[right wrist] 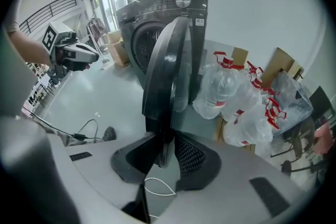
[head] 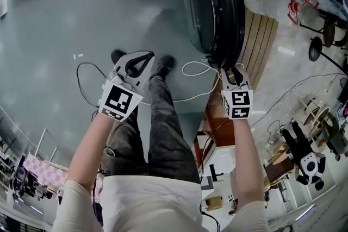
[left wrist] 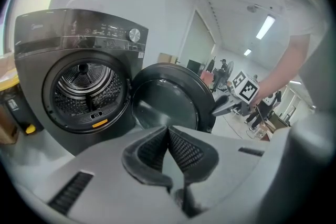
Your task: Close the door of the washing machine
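The dark grey washing machine (left wrist: 37, 76) stands with its round door (left wrist: 168, 105) swung wide open, the steel drum (left wrist: 86, 86) showing. In the head view the door (head: 209, 8) stands edge-on ahead of me. My right gripper (head: 231, 70) is at the door's outer rim. In the right gripper view the rim (right wrist: 165, 71) runs down between the jaws of the right gripper (right wrist: 165, 147), and the pads close on it. My left gripper (head: 142, 58) hangs over the floor left of the door, apart from it. In its own view the left gripper (left wrist: 168, 131) has its pads together, with nothing between them.
Large water bottles in plastic bags (right wrist: 236, 97) stand on a wooden pallet (head: 261, 41) right of the machine. A white cable (head: 190, 70) and a black cable (head: 87, 81) loop on the grey floor by the person's feet. Benches and clutter lie at the lower right (head: 304, 155).
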Demonstrator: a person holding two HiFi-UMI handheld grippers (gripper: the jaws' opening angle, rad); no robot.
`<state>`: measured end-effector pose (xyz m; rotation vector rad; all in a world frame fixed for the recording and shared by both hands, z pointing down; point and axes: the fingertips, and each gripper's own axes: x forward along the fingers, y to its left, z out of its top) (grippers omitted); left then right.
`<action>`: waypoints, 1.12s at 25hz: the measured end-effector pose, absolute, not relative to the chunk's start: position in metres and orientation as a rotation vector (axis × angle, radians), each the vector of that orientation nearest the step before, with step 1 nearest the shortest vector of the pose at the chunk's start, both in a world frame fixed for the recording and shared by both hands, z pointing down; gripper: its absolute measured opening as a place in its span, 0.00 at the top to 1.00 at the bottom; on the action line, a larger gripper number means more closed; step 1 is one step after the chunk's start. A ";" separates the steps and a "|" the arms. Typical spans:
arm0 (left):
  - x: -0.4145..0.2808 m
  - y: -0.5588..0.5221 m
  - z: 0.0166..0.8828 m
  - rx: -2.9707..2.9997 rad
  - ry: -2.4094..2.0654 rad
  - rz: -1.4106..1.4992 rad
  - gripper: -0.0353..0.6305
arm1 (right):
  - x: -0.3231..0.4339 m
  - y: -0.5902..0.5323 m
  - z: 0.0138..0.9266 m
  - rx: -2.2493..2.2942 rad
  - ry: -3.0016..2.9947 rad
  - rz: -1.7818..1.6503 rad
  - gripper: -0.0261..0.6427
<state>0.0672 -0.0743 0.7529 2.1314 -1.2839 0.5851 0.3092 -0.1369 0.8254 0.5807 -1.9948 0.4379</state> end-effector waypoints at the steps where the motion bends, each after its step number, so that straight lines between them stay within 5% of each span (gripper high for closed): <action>1: 0.061 -0.071 0.753 2.134 -1.281 0.588 0.93 | 0.301 -0.131 0.826 0.579 -1.995 0.451 0.80; 28: -0.083 -0.011 0.747 2.106 -1.291 0.585 0.93 | 0.067 -0.032 0.828 0.519 -2.045 0.727 0.71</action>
